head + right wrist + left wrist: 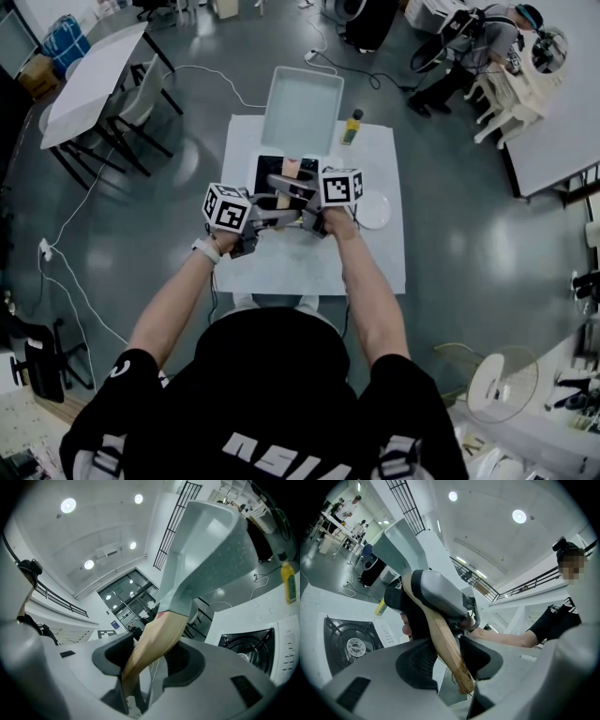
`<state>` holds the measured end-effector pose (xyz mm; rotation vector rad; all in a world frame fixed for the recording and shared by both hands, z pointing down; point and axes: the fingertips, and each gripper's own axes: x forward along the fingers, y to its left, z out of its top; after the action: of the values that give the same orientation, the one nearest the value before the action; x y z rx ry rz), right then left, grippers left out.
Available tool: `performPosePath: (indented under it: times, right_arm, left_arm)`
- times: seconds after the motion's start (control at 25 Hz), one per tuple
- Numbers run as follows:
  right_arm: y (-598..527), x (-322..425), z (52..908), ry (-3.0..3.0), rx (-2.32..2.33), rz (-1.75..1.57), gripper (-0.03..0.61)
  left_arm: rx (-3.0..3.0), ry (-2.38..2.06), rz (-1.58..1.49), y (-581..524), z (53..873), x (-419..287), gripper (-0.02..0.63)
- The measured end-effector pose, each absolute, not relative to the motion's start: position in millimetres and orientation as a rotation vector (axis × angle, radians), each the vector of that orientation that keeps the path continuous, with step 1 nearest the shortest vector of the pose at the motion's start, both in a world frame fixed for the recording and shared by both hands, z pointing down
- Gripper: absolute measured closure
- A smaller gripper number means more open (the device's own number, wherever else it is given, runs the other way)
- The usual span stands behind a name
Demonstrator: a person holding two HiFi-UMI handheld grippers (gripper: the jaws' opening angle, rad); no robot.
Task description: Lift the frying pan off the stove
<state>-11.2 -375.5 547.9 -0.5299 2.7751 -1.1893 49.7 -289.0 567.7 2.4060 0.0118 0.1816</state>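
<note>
While the fingers of left gripper (pixel 446 659) and right gripper (pixel 150 660) clamp its handle (pixel 157 637), the pan (pixel 211 550) hangs tilted, apparently clear of the stove (pixel 246 646) toward the counter's (pixel 281 272) far edge; two grips share its weight.

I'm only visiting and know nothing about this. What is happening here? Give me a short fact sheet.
Left gripper: shut on the frying pan handle, which is wooden
Right gripper: shut on that handle too
Stove: burner bare, no pan on it
Beyond the stove: pale tub, yellow bottle
Table: white, with a white plate at the person's right
</note>
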Motion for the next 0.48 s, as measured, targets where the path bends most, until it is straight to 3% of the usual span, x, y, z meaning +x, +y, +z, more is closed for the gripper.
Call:
performPosePath:
  times: [0.48]
  right_arm:
    - [-372.5, 8.1, 555.2, 2.719, -0.608, -1.202, 0.387]
  left_arm:
    - [2.389, 0.091, 0.215, -282.3, 573.9, 63.6, 0.466]
